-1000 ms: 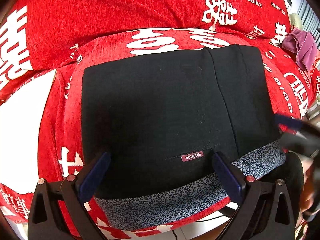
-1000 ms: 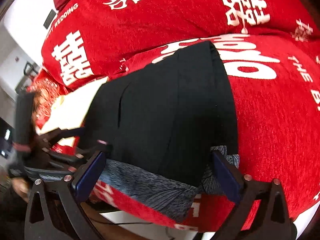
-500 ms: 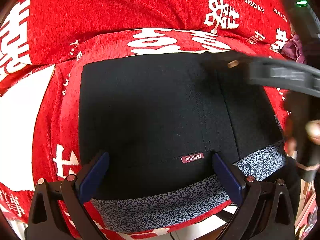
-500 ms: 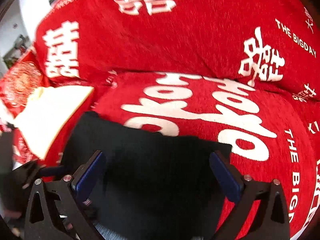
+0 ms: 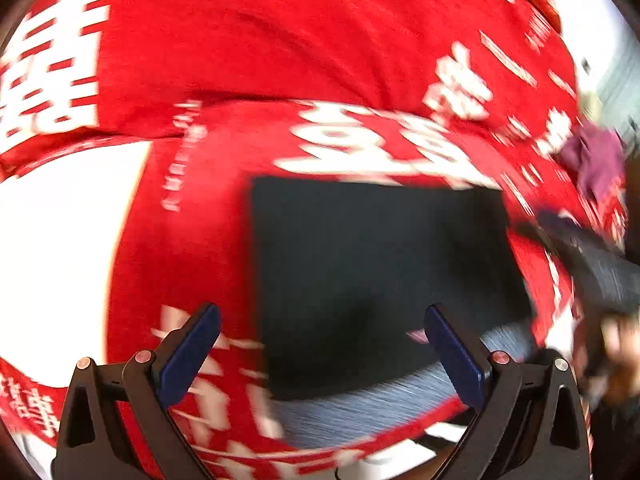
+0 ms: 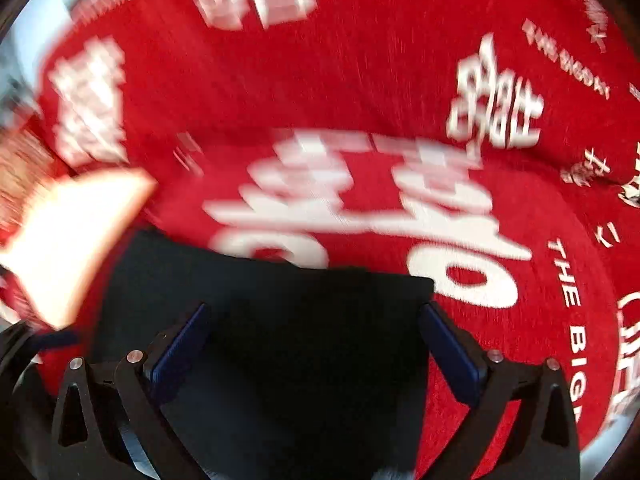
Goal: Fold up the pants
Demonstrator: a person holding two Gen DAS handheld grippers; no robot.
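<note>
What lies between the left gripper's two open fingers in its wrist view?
In the left wrist view, the left gripper frames the red printed cover and the near left part of the folded black pants, with their grey waistband below.

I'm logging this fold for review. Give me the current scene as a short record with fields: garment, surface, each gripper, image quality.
garment: black pants, folded into a rectangle, grey speckled waistband at the near edge
surface: red cover with white lettering
left gripper: open, fingers apart, gripping nothing; pants lie ahead, towards its right finger
right gripper: open, fingers apart over the pants, gripping nothing
other items: purple cloth at the far right
image quality: both views motion-blurred; fine detail unreadable
</note>
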